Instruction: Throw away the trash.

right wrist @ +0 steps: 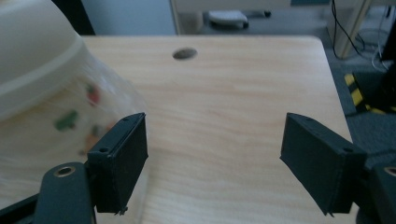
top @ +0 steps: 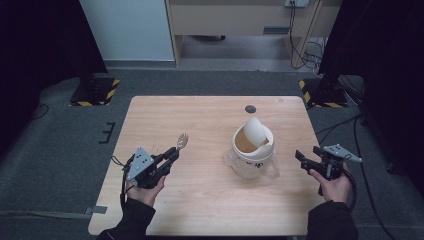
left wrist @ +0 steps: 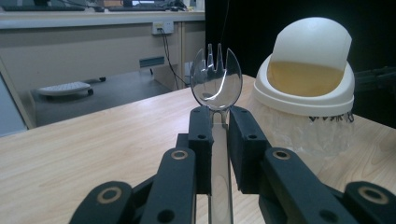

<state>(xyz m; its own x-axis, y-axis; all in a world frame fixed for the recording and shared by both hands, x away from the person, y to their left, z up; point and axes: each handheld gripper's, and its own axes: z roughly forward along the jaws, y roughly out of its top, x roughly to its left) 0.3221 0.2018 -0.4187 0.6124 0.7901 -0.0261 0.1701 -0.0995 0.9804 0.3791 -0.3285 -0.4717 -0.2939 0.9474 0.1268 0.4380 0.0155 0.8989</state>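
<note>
Our left gripper [left wrist: 219, 140] clamps the clear plastic spork [left wrist: 216, 84] — tines aimed at the cream swing-lid bin [left wrist: 306, 88] ahead-right; right gripper [right wrist: 215, 163] gapes apart.

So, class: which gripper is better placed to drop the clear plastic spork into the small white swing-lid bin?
Left: the left gripper already clamps the clear plastic spork; the right gripper is open beside the white swing-lid bin.

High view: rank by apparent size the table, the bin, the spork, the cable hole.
1. table
2. bin with swing lid
3. spork, held in the left tool
4. cable hole, close to the spork's visible part, so unsure
</note>
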